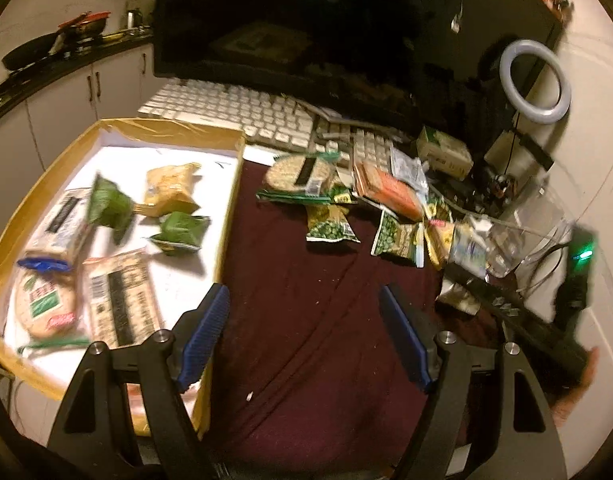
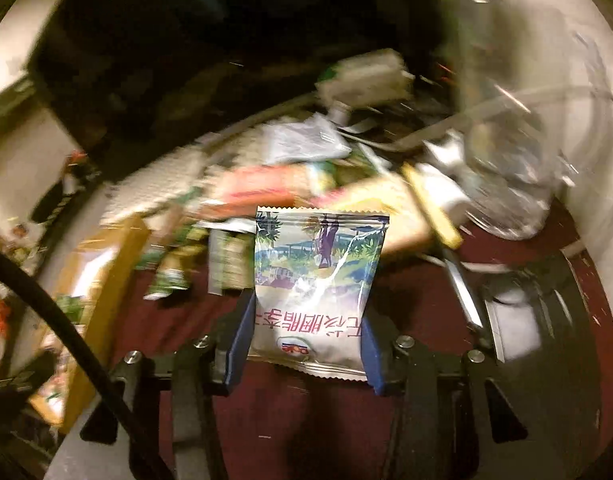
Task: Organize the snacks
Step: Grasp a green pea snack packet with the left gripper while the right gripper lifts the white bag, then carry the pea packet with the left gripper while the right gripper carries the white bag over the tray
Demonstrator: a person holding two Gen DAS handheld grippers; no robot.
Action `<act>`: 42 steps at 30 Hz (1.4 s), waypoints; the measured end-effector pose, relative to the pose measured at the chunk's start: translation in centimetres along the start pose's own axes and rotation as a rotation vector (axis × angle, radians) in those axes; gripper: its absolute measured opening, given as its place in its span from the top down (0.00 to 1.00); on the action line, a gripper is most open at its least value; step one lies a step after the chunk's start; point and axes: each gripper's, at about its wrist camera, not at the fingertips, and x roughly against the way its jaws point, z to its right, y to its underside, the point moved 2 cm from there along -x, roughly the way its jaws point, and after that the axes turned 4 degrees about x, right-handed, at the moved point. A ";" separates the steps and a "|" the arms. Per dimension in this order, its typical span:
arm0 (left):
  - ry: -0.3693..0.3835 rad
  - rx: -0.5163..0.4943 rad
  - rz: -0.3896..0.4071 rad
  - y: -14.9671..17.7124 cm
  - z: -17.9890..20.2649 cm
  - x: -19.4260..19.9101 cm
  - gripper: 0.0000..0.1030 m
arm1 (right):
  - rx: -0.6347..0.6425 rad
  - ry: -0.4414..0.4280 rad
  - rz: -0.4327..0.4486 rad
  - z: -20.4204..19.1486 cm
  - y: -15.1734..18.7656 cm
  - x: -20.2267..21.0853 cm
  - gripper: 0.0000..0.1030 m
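My left gripper [image 1: 304, 312] is open and empty above the dark red cloth [image 1: 306, 320]. Left of it stands a cardboard box [image 1: 230, 200] with a white floor holding several snack packets, among them green packets [image 1: 108, 204], a yellow packet [image 1: 170, 188] and round cracker packs [image 1: 46, 300]. A pile of loose snacks [image 1: 370, 204] lies on the cloth ahead. My right gripper [image 2: 306, 320] is shut on a white snack packet with a blue and green picture [image 2: 316, 280], held above the cloth. The right wrist view is blurred.
A white keyboard [image 1: 234, 112] and a dark monitor [image 1: 306, 32] stand behind the snacks. A ring light [image 1: 534, 80], a clear plastic container [image 1: 522, 240], cables and a black device [image 1: 578, 280] crowd the right side. Kitchen cabinets [image 1: 66, 96] are at far left.
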 end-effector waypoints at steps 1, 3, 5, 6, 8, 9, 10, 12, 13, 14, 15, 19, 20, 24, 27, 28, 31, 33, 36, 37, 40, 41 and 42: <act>0.001 -0.009 -0.015 -0.3 0.2 -0.6 0.24 | 0.021 -0.020 0.010 -0.5 -0.4 -0.1 0.54; 0.004 -0.017 -0.052 -1.2 0.6 -2.4 0.24 | 0.040 -0.074 0.037 -1.0 -1.2 -0.6 0.54; 0.002 -0.013 -0.087 -2.2 1.0 -4.3 0.24 | 0.029 -0.113 0.042 -1.2 -1.4 -1.3 0.54; -0.003 -0.014 -0.098 -2.6 1.2 -5.0 0.25 | 0.016 -0.139 0.044 -1.1 -1.2 -1.9 0.54; -0.012 -0.021 -0.121 -3.4 1.7 -6.4 0.25 | -0.008 -0.173 0.028 -0.9 -0.6 -2.7 0.54; -0.021 -0.022 -0.129 -3.7 1.9 -7.1 0.25 | -0.039 -0.210 0.016 -0.5 -0.4 -2.9 0.54; -0.025 -0.027 -0.136 -4.0 2.3 -7.7 0.25 | -0.075 -0.216 0.019 0.1 -0.2 -3.0 0.53; -0.036 -0.054 -0.155 -4.5 3.2 -9.3 0.25 | -0.124 -0.194 0.017 1.0 0.1 -3.0 0.53; -0.040 -0.063 -0.167 -4.7 3.7 -10.2 0.25 | -0.139 -0.195 0.008 1.3 0.3 -3.2 0.53; -0.046 -0.070 -0.176 -4.9 3.9 -10.8 0.26 | -0.142 -0.198 0.001 1.3 0.3 -3.3 0.53; -0.061 -0.070 -0.183 -5.0 4.2 -11.6 0.32 | -0.137 -0.198 -0.005 1.1 0.3 -3.4 0.53; -0.120 -0.058 -0.205 -5.0 4.2 -13.8 0.55 | -0.117 -0.215 -0.011 0.4 0.5 -3.4 0.53; -0.118 -0.039 -0.194 -4.9 3.9 -13.6 0.57 | -0.119 -0.214 -0.015 0.5 0.5 -3.4 0.53; -0.070 -0.003 -0.204 -3.5 3.1 -11.7 0.60 | -0.114 -0.225 -0.021 0.4 0.5 -3.3 0.53; -0.041 0.013 -0.207 -1.8 2.1 -8.8 0.60 | -0.115 -0.230 -0.026 0.9 -0.1 -3.7 0.53; -0.028 0.014 -0.205 -1.2 2.0 -8.0 0.60 | -0.112 -0.233 -0.028 0.8 -0.1 -3.7 0.53; -0.026 0.012 -0.210 0.7 1.8 -6.4 0.60 | -0.101 -0.239 -0.036 0.6 -0.1 -3.8 0.53; -0.039 -0.001 -0.210 1.0 2.2 -6.8 0.58 | -0.099 -0.241 -0.038 0.5 0.0 -3.8 0.53; -0.087 -0.034 -0.174 0.9 2.8 -7.6 0.56 | -0.097 -0.244 -0.040 0.5 0.0 -3.9 0.53; -0.100 -0.041 -0.160 0.9 2.9 -7.7 0.57 | -0.096 -0.245 -0.042 0.4 -0.1 -4.0 0.53; -0.107 -0.028 -0.141 0.9 2.6 -7.6 0.62 | -0.090 -0.255 -0.042 0.3 -0.2 -3.9 0.53; -0.102 -0.020 -0.144 0.9 2.5 -7.4 0.62 | -0.088 -0.259 -0.041 0.3 -0.2 -3.9 0.53; -0.090 -0.012 -0.141 0.9 2.4 -7.0 0.63 | -0.084 -0.263 -0.038 0.2 -0.2 -3.9 0.53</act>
